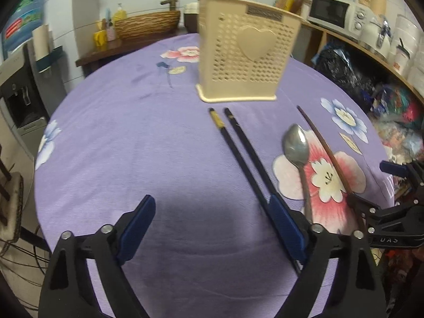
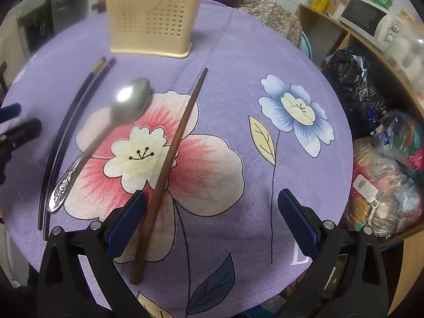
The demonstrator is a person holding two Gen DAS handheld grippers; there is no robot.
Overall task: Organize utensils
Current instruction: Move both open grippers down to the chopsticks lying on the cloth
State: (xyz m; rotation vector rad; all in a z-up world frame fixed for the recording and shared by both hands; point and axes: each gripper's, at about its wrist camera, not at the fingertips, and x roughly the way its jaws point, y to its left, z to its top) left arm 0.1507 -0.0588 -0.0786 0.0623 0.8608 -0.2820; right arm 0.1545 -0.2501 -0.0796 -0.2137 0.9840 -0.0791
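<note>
A cream perforated utensil holder (image 1: pixel 238 53) (image 2: pixel 151 13) with a heart on its side stands upright on the purple flowered tablecloth (image 1: pixel 119 137). In front of it lie a pair of black chopsticks (image 1: pixel 238 143) (image 2: pixel 63 137), a steel spoon (image 1: pixel 296 148) (image 2: pixel 127 103) and a single brown wooden chopstick (image 1: pixel 326 148) (image 2: pixel 175 143). My left gripper (image 1: pixel 212 228) is open low over the cloth, the black chopsticks running along the inside of its right pad. My right gripper (image 2: pixel 212 222) is open too, with the brown chopstick between its fingers, close beside the left pad.
The round table's edge curves close on the right, where full plastic bags (image 2: pixel 384 145) are piled under a wooden shelf. A microwave (image 1: pixel 334 10) and jars stand on that shelf. A wicker basket (image 1: pixel 148 25) sits on a side counter behind the table.
</note>
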